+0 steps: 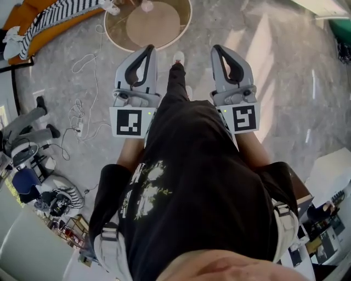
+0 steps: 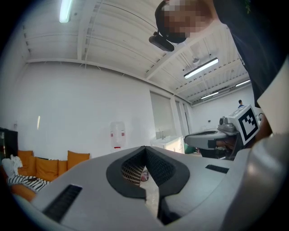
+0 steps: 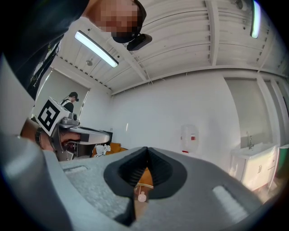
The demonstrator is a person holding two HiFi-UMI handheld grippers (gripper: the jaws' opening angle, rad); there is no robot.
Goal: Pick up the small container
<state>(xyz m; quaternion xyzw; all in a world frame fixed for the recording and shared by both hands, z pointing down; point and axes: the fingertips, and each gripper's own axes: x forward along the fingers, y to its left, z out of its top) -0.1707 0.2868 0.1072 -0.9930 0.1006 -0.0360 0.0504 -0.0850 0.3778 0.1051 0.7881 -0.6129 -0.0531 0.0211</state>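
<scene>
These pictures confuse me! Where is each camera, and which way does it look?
Head view: on the head, looking down at shirt, left gripper, right gripper, round table.
Left gripper view: on that gripper, facing level toward orange sofa; own shut jaws show.
Right gripper view: likewise, facing sink cabinet.
Shared: both see the wall box.

Small container (image 1: 147, 5): tiny pale pinkish-white item at 12 o'clock edge of head view, resting on round tan surface (image 1: 156, 26); shape and pose too small to tell.

No readable text – shirt print (image 1: 146, 185) too blurred.
</scene>
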